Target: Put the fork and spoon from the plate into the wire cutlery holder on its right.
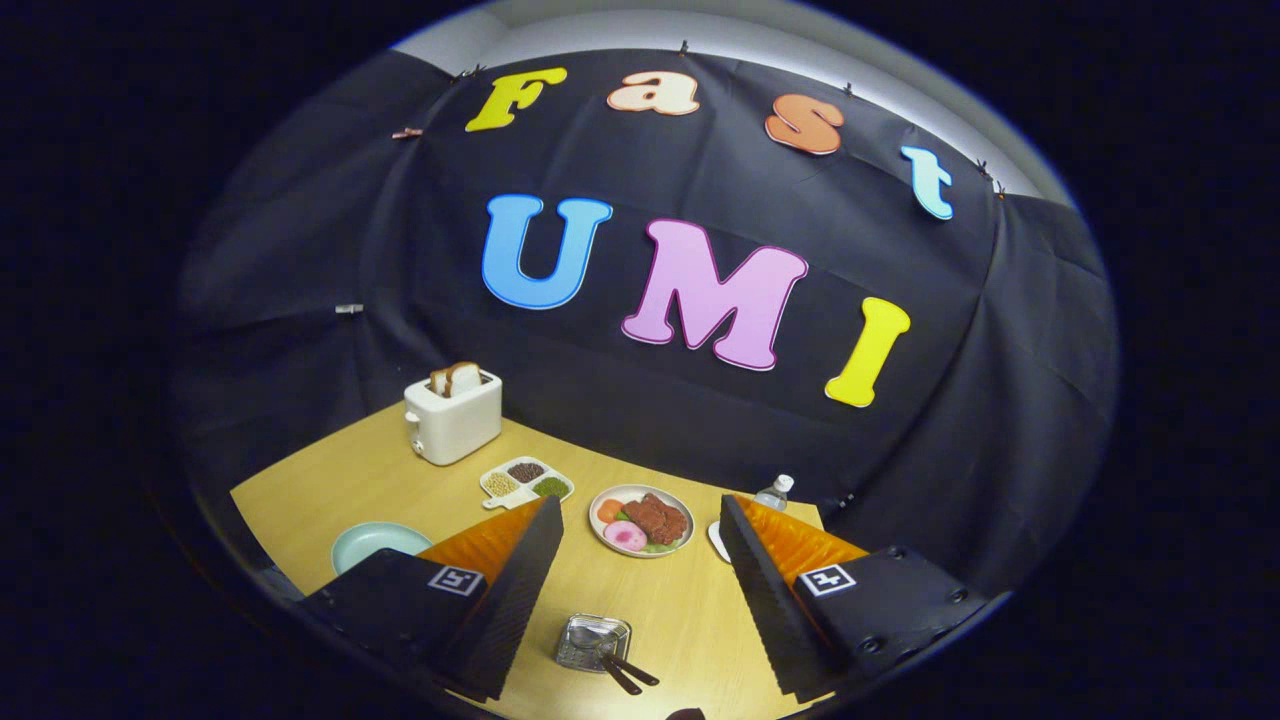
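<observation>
The jaws [640,590] stand wide apart and hold nothing, raised above the desk [330,475] and looking down its length. Between them and close in sits the wire cutlery holder [592,641], a small square silvery basket seen from above, with two dark handles [628,673] sticking out of it toward the camera and leaning on its rim. Those look like the fork and spoon already dropped in, though their heads are hidden inside the wire and I cannot tell which is which. If so, the task reads as done or nearly done, with nothing left but to back away. Farther ahead between the jaws is a plate of food [641,520] with meat and vegetables; no cutlery is visible on it. Just beyond the left finger lie a divided snack tray [526,480] and a white toaster [452,415] with bread in its slots, and a pale green plate [375,542] sits outside that finger. A water bottle [775,492] stands beyond the right finger.
</observation>
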The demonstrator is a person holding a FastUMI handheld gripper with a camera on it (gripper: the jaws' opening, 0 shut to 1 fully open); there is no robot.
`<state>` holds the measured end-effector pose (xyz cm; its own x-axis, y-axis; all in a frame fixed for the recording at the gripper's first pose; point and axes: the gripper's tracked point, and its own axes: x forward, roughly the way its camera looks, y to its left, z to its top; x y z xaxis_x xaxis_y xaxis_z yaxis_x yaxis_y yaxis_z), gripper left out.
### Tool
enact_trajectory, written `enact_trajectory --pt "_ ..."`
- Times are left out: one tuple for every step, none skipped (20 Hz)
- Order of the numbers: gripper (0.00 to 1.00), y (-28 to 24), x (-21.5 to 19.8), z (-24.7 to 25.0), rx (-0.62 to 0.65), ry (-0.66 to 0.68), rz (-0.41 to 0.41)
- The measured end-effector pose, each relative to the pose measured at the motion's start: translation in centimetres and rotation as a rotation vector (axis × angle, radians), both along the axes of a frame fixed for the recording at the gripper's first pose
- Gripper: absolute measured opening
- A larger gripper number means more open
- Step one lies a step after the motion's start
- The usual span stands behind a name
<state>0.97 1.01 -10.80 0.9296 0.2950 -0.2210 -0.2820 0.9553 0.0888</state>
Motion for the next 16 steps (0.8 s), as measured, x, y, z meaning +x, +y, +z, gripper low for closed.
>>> enact_trajectory --pt "0.98 -0.6 -0.3 -0.1 0.022 -0.008 0.001" --pt "0.98 -1.1 -0.7 -0.1 0.041 -0.015 0.007" --pt "0.98 -1.6 -0.9 -0.1 0.053 -0.021 0.012" --pt "0.98 -2.0 -1.1 -0.3 0.062 -0.026 0.018" --pt "0.98 -2.4 -1.2 -0.5 0.069 -0.033 0.02" --pt "0.98 -2.8 -1.2 -0.6 0.073 -0.04 0.018" --pt "0.98 -3.2 -1.3 -1.0 0.074 -0.039 0.018" --pt "0.98 -3.6 -1.5 -1.3 0.083 -0.035 0.016" --pt "0.98 -3.8 -1.4 -1.2 0.098 -0.036 0.011" --pt "0.98 -4.1 -1.4 -1.2 0.113 -0.037 0.002" --pt "0.98 -4.4 -1.3 -1.2 0.122 -0.032 -0.009" --pt "0.98 -4.7 -1.3 -1.3 0.129 -0.029 -0.018" --pt "0.98 -4.9 -1.5 -1.3 0.132 -0.026 -0.022" --pt "0.98 -4.9 -1.7 -1.4 0.132 -0.029 -0.019" --pt "0.98 -5.1 -1.9 -1.4 0.127 -0.034 -0.021" --pt "0.98 -5.3 -1.9 -1.5 0.123 -0.035 -0.021"
